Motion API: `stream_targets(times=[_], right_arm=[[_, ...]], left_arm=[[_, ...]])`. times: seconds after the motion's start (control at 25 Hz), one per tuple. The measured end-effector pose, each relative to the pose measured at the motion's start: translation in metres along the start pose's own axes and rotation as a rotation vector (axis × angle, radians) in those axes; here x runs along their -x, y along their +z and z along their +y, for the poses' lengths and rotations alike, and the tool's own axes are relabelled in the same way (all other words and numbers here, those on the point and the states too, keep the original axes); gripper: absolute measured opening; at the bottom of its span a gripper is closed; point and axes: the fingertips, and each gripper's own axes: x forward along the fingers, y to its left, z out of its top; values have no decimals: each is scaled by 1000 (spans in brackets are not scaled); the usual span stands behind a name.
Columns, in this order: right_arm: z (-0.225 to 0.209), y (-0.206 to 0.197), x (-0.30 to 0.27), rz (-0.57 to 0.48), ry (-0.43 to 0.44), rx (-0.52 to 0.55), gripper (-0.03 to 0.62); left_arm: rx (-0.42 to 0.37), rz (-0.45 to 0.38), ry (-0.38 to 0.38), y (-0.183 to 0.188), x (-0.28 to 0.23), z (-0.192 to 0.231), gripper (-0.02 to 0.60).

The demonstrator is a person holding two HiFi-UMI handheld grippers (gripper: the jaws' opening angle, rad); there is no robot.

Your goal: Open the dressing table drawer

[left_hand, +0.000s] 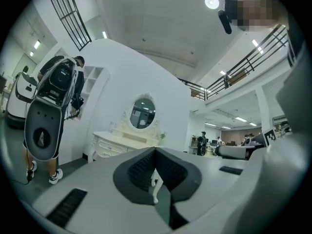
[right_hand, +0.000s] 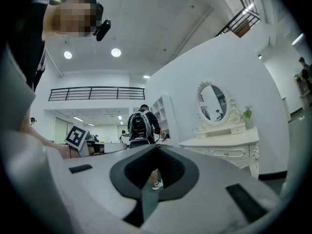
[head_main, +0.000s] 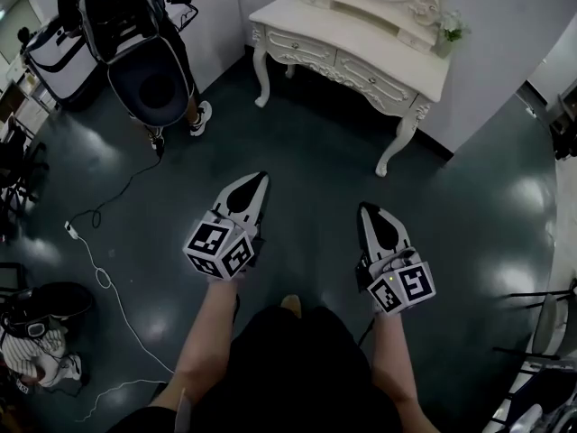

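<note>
Both closed: left claw (head_main: 261, 180), right claw (head_main: 366, 210) | dressing table (head_main: 361, 36) well ahead

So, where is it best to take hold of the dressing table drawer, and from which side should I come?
Probably the small handle at the middle of the drawer front: it seems the only part standing out there. Come straight from the front, across the open floor, since the drawer faces that way and the wall is behind the dressing table.
</note>
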Motion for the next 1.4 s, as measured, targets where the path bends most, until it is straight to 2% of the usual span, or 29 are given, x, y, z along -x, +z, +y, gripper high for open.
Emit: stream_targets(times=[0.44,0.76,1.04,1.4], right_arm=[[9,-7,-52,29,49,-40,6],[-9,-1,-106,6,92,-62,6],[-55,3,-156,4,103,-74,6],[-141,27,-206,-33,63,-95,6]], left_arm=[[82,-17,101,-6,17,63,9],[71,-23,134,5,-6,98,9],[79,-10,161,14,-68,130,9],[60,-3,106,36,-177,139,9]])
